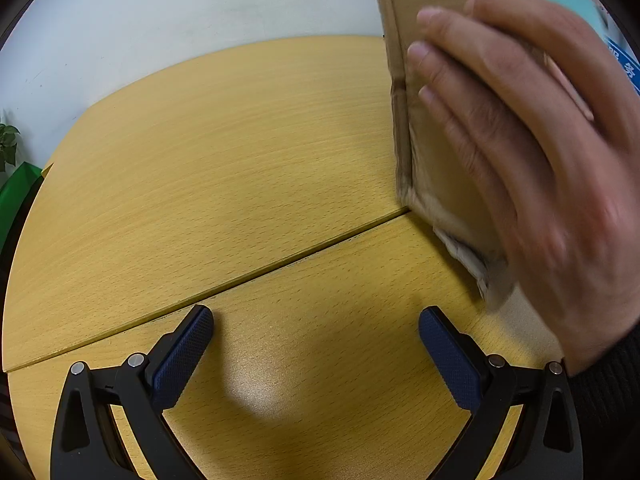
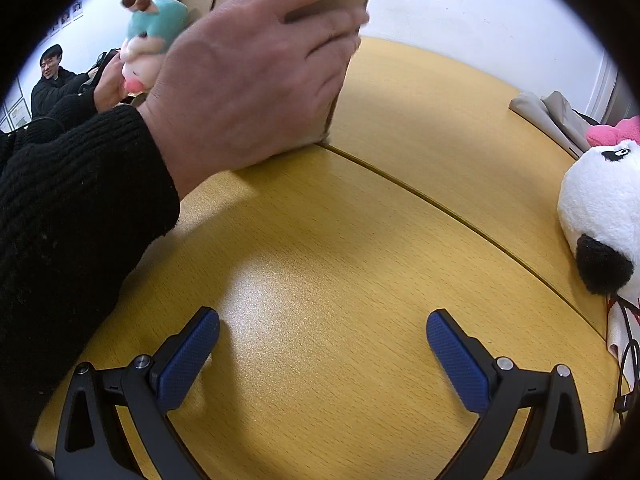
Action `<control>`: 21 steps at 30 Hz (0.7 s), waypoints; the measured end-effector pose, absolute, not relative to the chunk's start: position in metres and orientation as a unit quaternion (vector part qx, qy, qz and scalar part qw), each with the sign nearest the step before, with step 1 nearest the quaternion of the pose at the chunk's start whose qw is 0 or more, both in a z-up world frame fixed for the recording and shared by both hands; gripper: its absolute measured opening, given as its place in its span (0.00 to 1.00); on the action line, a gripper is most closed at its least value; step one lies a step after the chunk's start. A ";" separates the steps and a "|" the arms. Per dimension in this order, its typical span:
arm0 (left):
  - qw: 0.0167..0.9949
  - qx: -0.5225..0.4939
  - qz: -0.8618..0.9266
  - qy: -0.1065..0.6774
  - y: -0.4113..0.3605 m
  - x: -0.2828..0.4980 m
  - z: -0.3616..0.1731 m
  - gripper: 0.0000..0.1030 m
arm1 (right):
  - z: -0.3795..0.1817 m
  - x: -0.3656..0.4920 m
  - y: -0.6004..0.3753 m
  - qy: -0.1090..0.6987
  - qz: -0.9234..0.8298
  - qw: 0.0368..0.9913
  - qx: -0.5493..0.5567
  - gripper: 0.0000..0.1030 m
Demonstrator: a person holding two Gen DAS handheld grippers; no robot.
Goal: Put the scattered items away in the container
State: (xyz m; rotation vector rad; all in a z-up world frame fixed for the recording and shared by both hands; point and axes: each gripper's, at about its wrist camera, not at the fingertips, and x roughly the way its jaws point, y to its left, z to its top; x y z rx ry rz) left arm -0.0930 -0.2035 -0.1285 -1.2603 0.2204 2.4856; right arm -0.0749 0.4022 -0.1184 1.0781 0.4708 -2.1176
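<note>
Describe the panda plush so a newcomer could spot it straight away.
Start at the wooden table in the right wrist view and follow it to its right edge. The panda plush lies there, beyond the open right gripper. Its white fur, black patches and pink bow distinguish it from the teal plush held up far left.

Cardboard box (image 2: 344, 60) upright on table (image 2: 320, 240); panda plush (image 2: 600, 208) far right; bare hand (image 2: 248, 80) against box.

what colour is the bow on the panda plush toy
Pink. The bow sits on top of the panda plush toy, seen best in the right wrist view.
</note>
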 end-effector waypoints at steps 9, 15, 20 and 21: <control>0.172 -0.444 0.876 0.078 -0.203 -0.093 -0.129 1.00 | -0.118 -0.075 0.402 0.182 -0.818 0.352 0.417 1.00; 0.170 -0.445 0.876 0.077 -0.205 -0.095 -0.127 1.00 | -0.117 -0.075 0.402 0.182 -0.818 0.352 0.417 1.00; 0.170 -0.445 0.876 0.077 -0.208 -0.096 -0.126 1.00 | -0.117 -0.075 0.401 0.182 -0.818 0.352 0.417 1.00; 0.170 -0.445 0.876 0.077 -0.208 -0.096 -0.126 1.00 | -0.118 -0.075 0.401 0.182 -0.818 0.352 0.417 1.00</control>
